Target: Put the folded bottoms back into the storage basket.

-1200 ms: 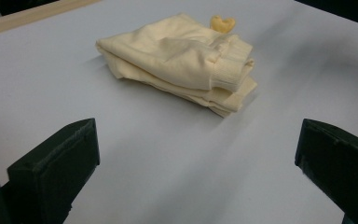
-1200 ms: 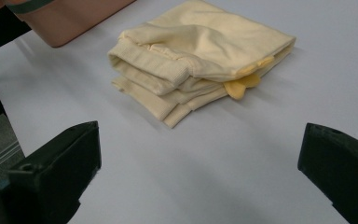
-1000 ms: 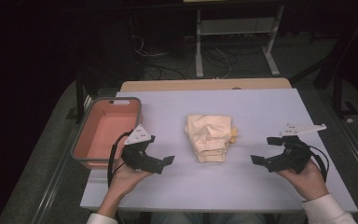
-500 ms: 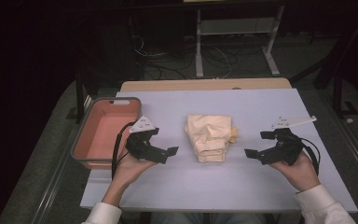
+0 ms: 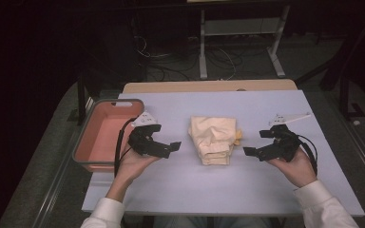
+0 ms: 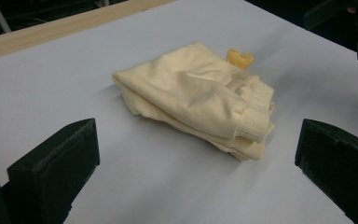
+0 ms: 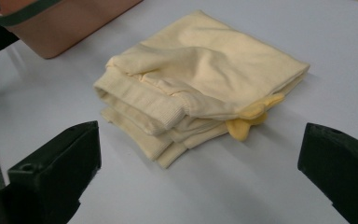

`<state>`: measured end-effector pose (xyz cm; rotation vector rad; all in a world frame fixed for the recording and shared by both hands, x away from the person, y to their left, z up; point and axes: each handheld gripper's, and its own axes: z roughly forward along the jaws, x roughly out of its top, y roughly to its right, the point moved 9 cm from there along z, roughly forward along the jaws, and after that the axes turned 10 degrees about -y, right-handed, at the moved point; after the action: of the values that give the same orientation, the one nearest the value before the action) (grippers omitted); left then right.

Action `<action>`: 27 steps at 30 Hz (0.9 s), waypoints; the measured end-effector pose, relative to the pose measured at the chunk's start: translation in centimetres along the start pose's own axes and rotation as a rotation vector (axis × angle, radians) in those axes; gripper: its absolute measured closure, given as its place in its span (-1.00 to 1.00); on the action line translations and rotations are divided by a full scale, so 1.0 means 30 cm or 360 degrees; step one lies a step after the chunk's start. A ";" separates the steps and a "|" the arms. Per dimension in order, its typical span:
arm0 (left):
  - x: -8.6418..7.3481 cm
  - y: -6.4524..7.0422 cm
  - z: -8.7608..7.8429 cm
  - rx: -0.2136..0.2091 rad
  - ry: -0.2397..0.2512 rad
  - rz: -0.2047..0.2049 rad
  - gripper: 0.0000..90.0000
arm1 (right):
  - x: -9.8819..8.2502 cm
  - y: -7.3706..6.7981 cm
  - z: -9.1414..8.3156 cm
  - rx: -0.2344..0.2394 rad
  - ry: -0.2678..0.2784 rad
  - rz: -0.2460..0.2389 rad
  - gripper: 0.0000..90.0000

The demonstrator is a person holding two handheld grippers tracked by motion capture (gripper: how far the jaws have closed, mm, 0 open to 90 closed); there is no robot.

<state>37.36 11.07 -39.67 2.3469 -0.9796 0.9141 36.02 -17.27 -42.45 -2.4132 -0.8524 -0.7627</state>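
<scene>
A folded pale-yellow garment (image 5: 213,139) with ribbed cuffs lies in the middle of the white table (image 5: 218,190). A darker yellow bit (image 5: 237,138) pokes out at its right side. My left gripper (image 5: 173,148) hovers just left of the garment, jaws wide open and pointing at it. My right gripper (image 5: 250,152) is just right of it, also open and aimed at it. In the left gripper view the garment (image 6: 196,100) lies ahead between the open jaws. The right gripper view shows the garment (image 7: 198,84) the same way, cuffs toward me. Neither gripper touches it.
A salmon-pink bin (image 5: 105,134) with a grey rim stands at the table's left edge, empty as far as I see; its corner (image 7: 70,23) shows in the right gripper view. A wooden strip (image 5: 209,86) runs along the table's far edge. Cables and a stand lie on the dark floor beyond.
Both grippers have moved inward toward the garment from either side, each staying open. The garment has not moved.
</scene>
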 end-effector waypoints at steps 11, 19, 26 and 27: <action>0.035 -0.041 0.023 0.0030 -0.0012 -0.0034 -1.00 | 0.025 0.021 0.042 0.0004 -0.0011 0.0046 -1.00; 0.065 -0.059 0.053 0.0042 -0.0023 -0.0050 -1.00 | 0.040 0.039 0.071 -0.0003 -0.0015 0.0112 -1.00; 0.083 -0.064 0.088 0.0037 -0.0032 -0.0065 -1.00 | 0.049 0.064 0.100 -0.0016 0.0012 0.0184 -1.00; 0.085 -0.065 0.091 0.0041 -0.0034 -0.0064 -1.00 | 0.050 0.069 0.105 -0.0023 0.0012 0.0188 -1.00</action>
<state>41.27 9.54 -40.01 2.3937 -0.9307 0.8931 39.47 -16.26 -44.31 -2.4475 -0.6966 -0.7344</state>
